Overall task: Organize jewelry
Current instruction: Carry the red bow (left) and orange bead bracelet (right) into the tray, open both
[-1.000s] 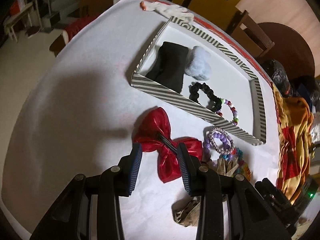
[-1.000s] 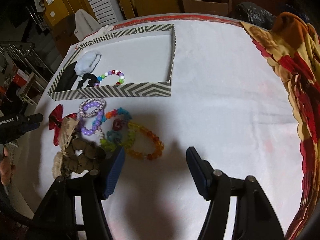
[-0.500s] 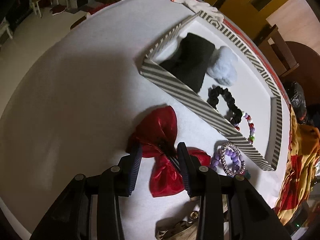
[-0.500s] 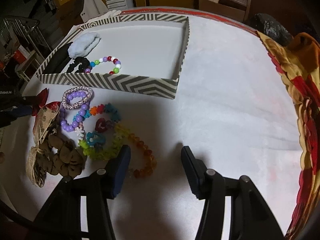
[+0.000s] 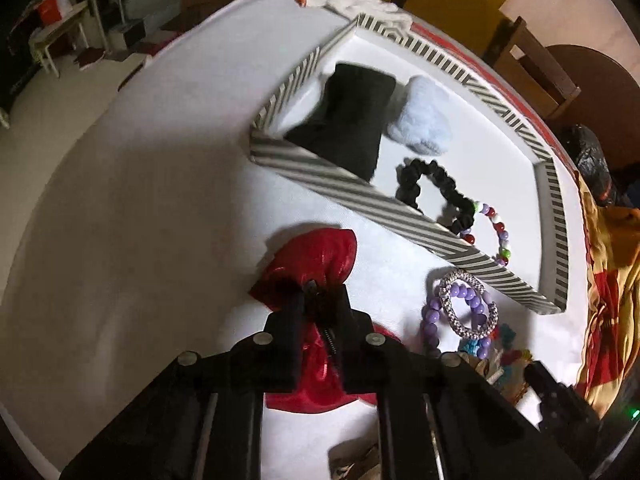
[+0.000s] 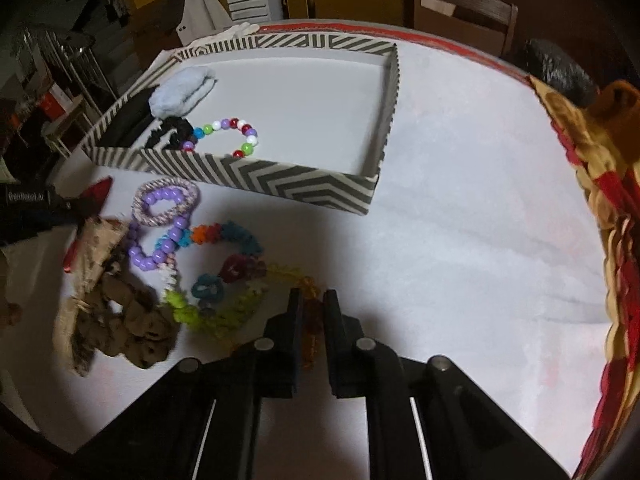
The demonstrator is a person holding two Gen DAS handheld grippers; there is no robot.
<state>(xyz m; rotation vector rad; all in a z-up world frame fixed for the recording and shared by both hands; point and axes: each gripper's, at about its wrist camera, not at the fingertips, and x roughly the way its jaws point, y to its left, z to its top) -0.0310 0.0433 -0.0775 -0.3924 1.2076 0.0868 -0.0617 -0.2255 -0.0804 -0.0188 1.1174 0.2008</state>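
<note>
My left gripper (image 5: 319, 300) is shut on the middle knot of the red bow (image 5: 316, 258), which lies on the white tablecloth in front of the striped box (image 5: 320, 190). My right gripper (image 6: 311, 308) is shut on the orange bead bracelet (image 6: 310, 290) at the near edge of the jewelry pile. The box (image 6: 280, 182) holds a black cloth (image 5: 348, 124), a pale blue scrunchie (image 5: 420, 128), a black scrunchie (image 5: 432, 190) and a multicolour bead bracelet (image 6: 228, 138).
A purple bead bracelet (image 6: 160, 240), a braided band (image 6: 166, 202), colourful flower bracelets (image 6: 224, 272) and a brown scrunchie with a beige bow (image 6: 120, 308) lie left of my right gripper. A yellow and red cloth (image 6: 612, 208) covers the right table edge. Chairs stand behind the table.
Both grippers have closed: the left on the red bow's knot, the right on the orange bracelet after moving left and forward to it.
</note>
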